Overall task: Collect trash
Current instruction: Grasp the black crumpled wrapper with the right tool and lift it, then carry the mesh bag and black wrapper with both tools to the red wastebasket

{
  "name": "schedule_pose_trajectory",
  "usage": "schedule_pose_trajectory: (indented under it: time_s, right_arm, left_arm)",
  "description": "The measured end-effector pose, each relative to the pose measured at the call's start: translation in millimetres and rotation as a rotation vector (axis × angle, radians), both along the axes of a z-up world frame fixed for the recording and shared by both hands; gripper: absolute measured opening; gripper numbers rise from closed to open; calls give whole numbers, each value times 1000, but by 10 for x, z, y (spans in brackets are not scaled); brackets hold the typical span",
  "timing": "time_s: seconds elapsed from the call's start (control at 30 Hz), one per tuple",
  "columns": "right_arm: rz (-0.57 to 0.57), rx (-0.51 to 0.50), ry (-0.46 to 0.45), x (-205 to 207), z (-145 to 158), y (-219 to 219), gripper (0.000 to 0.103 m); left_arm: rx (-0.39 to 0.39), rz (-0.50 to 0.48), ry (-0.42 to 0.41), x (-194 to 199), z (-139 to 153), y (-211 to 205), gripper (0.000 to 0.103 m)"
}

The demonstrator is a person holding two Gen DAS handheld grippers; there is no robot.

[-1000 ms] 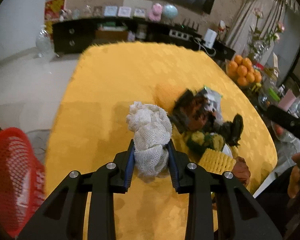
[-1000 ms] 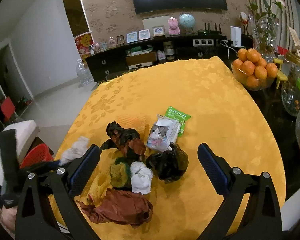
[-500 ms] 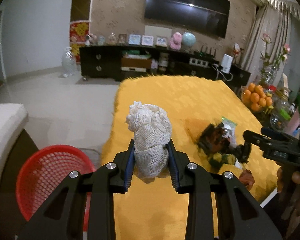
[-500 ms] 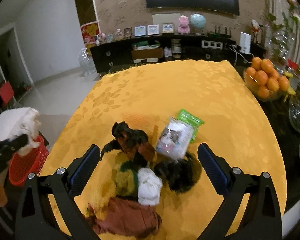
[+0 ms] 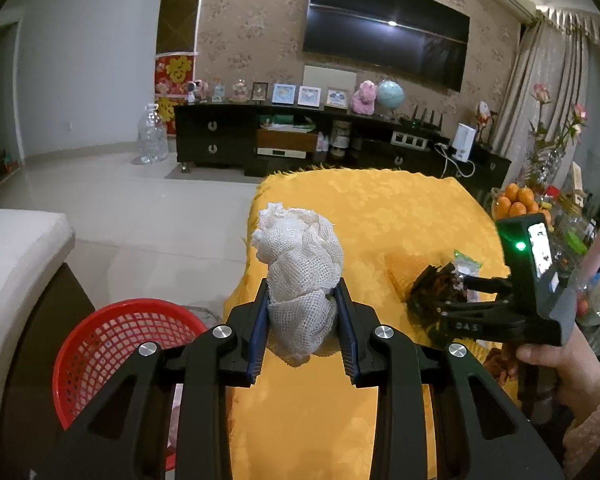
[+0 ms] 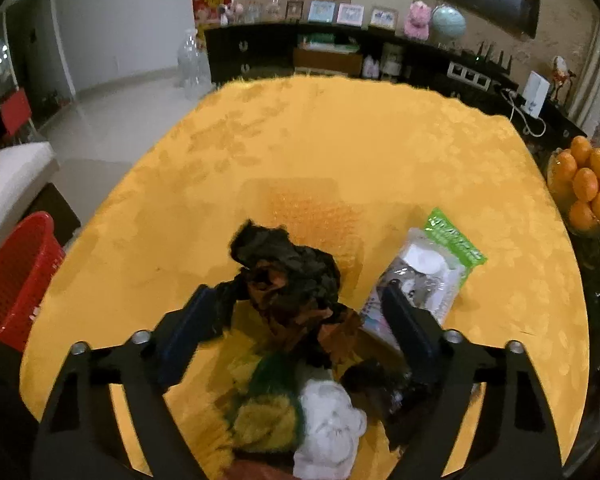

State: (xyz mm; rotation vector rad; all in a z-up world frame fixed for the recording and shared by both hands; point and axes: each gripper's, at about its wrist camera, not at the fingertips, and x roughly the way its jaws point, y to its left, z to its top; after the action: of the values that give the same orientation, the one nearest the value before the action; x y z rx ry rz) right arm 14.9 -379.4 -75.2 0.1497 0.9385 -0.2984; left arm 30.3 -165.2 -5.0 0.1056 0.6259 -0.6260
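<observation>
1. Your table point(image 6: 340, 140), under its yellow cloth, has bare room across the far half. The trash pile sits near the close edge. A bowl of oranges point(image 6: 588, 188) stands off the cloth's right edge.
2. The red basket point(image 5: 112, 344) stands on the floor off the table's left edge, below and left of your left gripper point(image 5: 302, 320). Open floor lies beyond it.
3. Your left gripper is narrow, clamped on the white mesh wad point(image 5: 300, 276). Both pads press its lower half and the top bulges out above them. The wad hangs in the air near the table's left edge, not over the basket.
4. Your right gripper point(image 6: 300, 316) is about half open and closing, tilted steeply down over the pile. The dark crumpled wrapper point(image 6: 288, 276) sits between the fingers. The left pad looks at or near its edge; contact unclear through the blur.
5. A white-and-green packet point(image 6: 432, 272) lies just right of the right finger. A white wad point(image 6: 328, 428) and yellow-green scrap point(image 6: 264, 420) lie under the gripper body.
6. Your right hand point(image 5: 560, 372) grips the handle, sleeve at frame edge.
</observation>
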Motion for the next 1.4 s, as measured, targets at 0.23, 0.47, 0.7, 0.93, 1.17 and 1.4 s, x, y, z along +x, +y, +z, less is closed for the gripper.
schedule_pose_trajectory:
  time_s: [0.23, 0.47, 0.7, 0.93, 1.17, 1.4]
  right_arm:
    - [11, 17, 29, 28, -61, -9, 41]
    - [-1, 58, -71, -134, 184, 0, 36]
    - [16, 84, -223, -402, 619, 155, 36]
    - [42, 88, -295, -469, 866, 314, 36]
    - [94, 86, -308, -384, 926, 554, 36]
    - [155, 78, -310, -235, 975, 826, 36]
  left_arm:
    - [2, 11, -3, -1, -8, 38, 29]
    - [-4, 26, -11, -7, 16, 81, 29]
    - [-20, 53, -21, 15, 76, 158, 29]
    - [-15, 87, -38, 23, 115, 250, 29]
    - [-5, 122, -50, 37, 139, 370, 29]
    - [9, 170, -58, 50, 177, 555, 29]
